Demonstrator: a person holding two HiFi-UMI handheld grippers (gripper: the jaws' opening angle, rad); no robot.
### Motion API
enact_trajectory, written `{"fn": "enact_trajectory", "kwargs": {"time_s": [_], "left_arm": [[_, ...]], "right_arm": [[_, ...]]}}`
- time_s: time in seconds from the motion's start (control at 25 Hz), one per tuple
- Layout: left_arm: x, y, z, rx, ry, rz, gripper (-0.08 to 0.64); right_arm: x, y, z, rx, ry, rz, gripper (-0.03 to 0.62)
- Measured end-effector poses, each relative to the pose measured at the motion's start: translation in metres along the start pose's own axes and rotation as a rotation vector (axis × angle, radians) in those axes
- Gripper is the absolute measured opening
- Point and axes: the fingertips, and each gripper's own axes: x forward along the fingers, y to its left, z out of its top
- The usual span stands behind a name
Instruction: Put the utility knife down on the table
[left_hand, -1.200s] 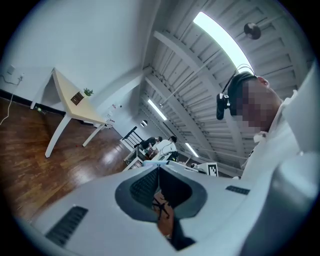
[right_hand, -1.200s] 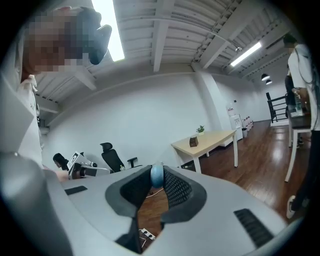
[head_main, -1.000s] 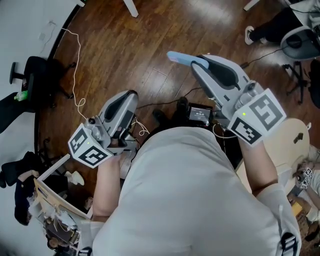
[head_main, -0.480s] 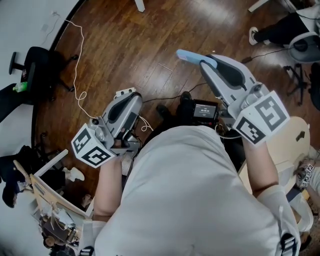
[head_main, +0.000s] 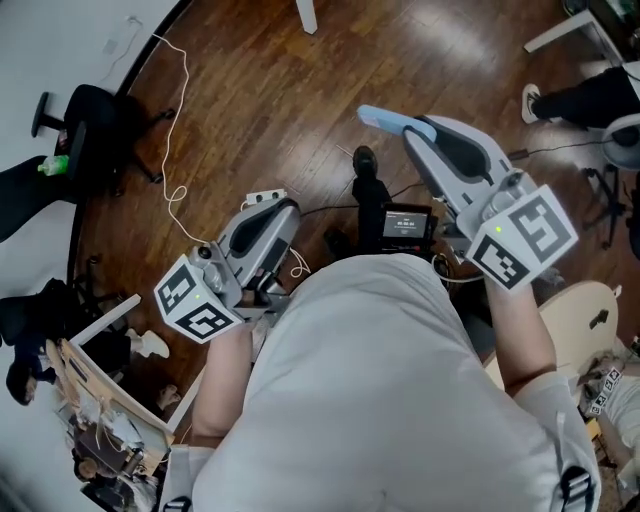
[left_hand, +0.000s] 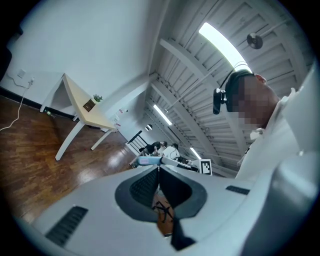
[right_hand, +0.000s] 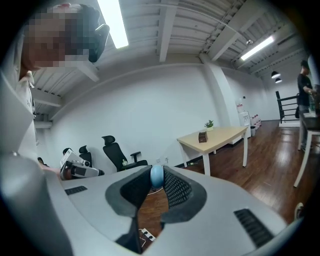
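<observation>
The utility knife (head_main: 383, 119) is pale blue and sticks out forward from my right gripper (head_main: 412, 128), which is shut on it above the wooden floor. In the right gripper view its rounded blue end (right_hand: 156, 176) is pinched between the ribbed pads. My left gripper (head_main: 266, 198) is lower and to the left, shut, with nothing between its jaws (left_hand: 159, 169). The left gripper view also catches the knife (left_hand: 149, 161) held by the other gripper. A pale wooden table (right_hand: 216, 137) stands across the room by the white wall.
A black office chair (head_main: 88, 128) and a white cable (head_main: 176, 150) lie at the left on the floor. A small screen device (head_main: 405, 222) hangs at my front. Clutter (head_main: 95, 410) sits at lower left, a round stool (head_main: 590, 310) at right.
Both grippers have moved across the room with me, and the floor has slid through the head view. The right gripper stays shut on the knife, the left stays shut.
</observation>
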Motion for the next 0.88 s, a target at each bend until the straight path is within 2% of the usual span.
{"fn": "enact_trajectory", "kwargs": {"time_s": [0.2,0.44,0.6,0.88], "left_arm": [[0.052,0.046,0.044,0.004,-0.031,0.043,0.003],[0.095,0.05,0.086,0.007,-0.051,0.062,0.003],[0.138,0.071,0.094,0.024,-0.049,0.079,0.002],[0.169,0.103,0.112,0.045,-0.031,0.092,0.002]], "right_arm": [[0.056,-0.061,0.023,0.013,0.021,0.06,0.071],[0.073,-0.096,0.071,-0.003,0.027,0.104,0.071],[0.091,-0.141,0.073,-0.003,0.022,0.135,0.071],[0.116,-0.18,0.072,0.021,0.013,0.129,0.071]]}}
